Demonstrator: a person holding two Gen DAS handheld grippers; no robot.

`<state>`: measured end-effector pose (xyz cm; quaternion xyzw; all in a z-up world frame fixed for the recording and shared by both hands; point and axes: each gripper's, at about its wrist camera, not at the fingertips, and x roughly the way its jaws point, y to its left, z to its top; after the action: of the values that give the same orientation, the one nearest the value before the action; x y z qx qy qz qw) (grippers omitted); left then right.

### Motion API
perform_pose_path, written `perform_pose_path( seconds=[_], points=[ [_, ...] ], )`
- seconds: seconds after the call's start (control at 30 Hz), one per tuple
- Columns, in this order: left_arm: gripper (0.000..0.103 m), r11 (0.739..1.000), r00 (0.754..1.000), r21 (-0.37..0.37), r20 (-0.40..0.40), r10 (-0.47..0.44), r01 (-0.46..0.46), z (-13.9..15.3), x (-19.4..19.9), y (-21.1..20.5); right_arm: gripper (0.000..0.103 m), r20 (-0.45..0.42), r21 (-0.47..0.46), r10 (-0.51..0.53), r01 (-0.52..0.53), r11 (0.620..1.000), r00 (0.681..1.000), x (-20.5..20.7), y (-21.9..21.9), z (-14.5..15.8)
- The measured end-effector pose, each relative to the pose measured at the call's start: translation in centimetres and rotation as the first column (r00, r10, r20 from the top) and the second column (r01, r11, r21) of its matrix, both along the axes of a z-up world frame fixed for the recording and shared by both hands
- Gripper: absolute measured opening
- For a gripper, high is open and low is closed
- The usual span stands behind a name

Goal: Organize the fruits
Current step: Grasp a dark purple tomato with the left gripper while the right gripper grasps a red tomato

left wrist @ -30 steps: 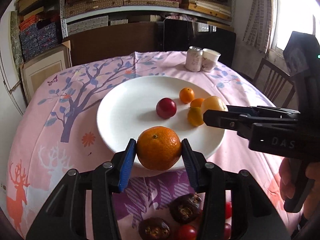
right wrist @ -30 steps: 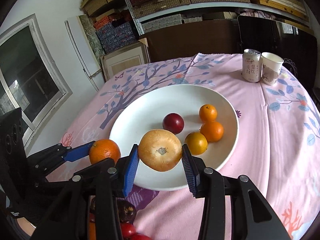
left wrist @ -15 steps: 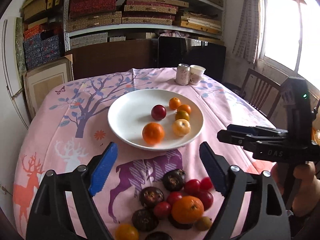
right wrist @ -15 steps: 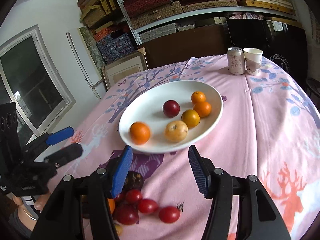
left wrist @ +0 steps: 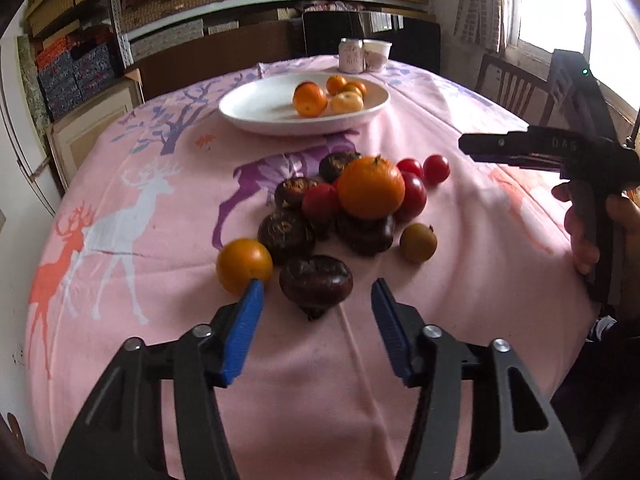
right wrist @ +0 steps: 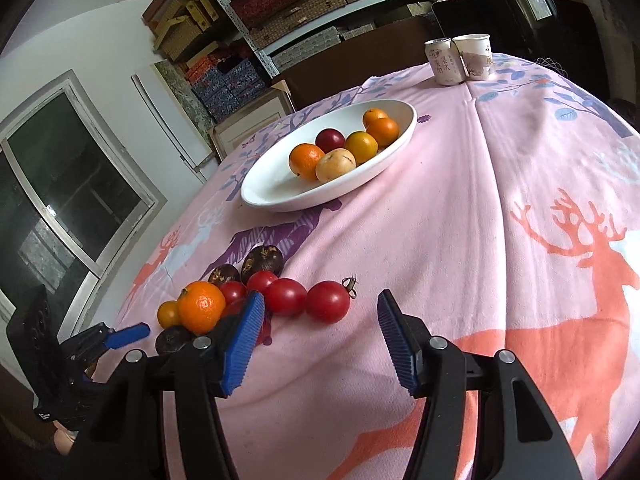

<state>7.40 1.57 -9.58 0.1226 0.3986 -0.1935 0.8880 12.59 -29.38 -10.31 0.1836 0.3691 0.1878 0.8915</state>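
Observation:
My left gripper (left wrist: 316,286) hangs low over the pink tablecloth, its jaws closing. A dark brown fruit (left wrist: 316,284) lies on the cloth between the blue tips, untouched by the pads. Beyond it is the loose pile: a big orange (left wrist: 371,188), a small orange fruit (left wrist: 244,266), red tomatoes and more dark fruits. My right gripper (right wrist: 320,296) stands open on the pile's right side, with a red tomato (right wrist: 328,302) just ahead of its tips. The white plate (right wrist: 272,192) farther back holds an orange (right wrist: 306,160), a pale yellow fruit (right wrist: 335,165) and several smaller fruits.
A drink can (right wrist: 444,62) and a paper cup (right wrist: 476,57) stand at the table's far edge. A wooden chair (left wrist: 508,88) is at the right of the table. Shelves with boxes fill the back wall. A hand (left wrist: 580,232) holds the right tool.
Both grippers let go of the orange and the pale yellow fruit on the plate, opened, and drew back and down to the loose pile. The left jaws have since narrowed.

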Motion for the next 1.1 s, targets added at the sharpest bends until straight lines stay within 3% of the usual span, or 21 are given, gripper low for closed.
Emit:
perform_pose_path(
  seconds=[0.13, 0.3, 0.5, 0.63, 0.73, 0.87, 1.1],
  points=[
    [0.05, 1.0, 0.999, 0.003, -0.044, 0.021, -0.021, -1.6, 1.1, -0.4, 0.06, 0.016, -0.005, 0.013, -0.013, 1.0, 1.0, -0.3, 0.1, 0.1],
    [0.042, 1.0, 0.999, -0.005, -0.031, 0.029, -0.029, -1.3, 2.0, -1.2, 0.06, -0.008, -0.043, 0.066, -0.066, 0.997, 0.998, -0.2, 1.2, -0.2],
    [0.042, 0.998, 0.997, -0.07, 0.072, -0.003, 0.008, 0.0, 0.2, -0.8, 0.06, -0.043, -0.128, 0.056, -0.062, 0.99, 0.997, 0.3, 2.5, -0.6],
    [0.042, 0.998, 0.997, -0.06, 0.075, 0.001, 0.004, 0.1, 0.3, -1.1, 0.049, -0.106, -0.124, -0.002, -0.011, 0.992, 0.994, 2.0, 1.8, -1.3],
    [0.042, 0.997, 0.998, -0.076, 0.062, 0.007, -0.002, 0.1, 0.5, -0.8, 0.038, -0.12, -0.161, 0.01, -0.029, 0.987, 0.993, 2.6, 2.7, -1.5],
    [0.042, 0.996, 0.998, -0.092, 0.061, 0.009, -0.003, 0.2, 0.4, -0.5, 0.034, -0.132, -0.182, 0.015, -0.039, 0.983, 0.991, 3.3, 3.5, -1.5],
    [0.042, 0.992, 0.998, -0.127, 0.057, 0.018, -0.01, 0.4, 0.6, 0.1, 0.03, -0.139, -0.094, 0.016, -0.029, 0.995, 0.99, 3.4, 2.5, -1.7]
  ],
)
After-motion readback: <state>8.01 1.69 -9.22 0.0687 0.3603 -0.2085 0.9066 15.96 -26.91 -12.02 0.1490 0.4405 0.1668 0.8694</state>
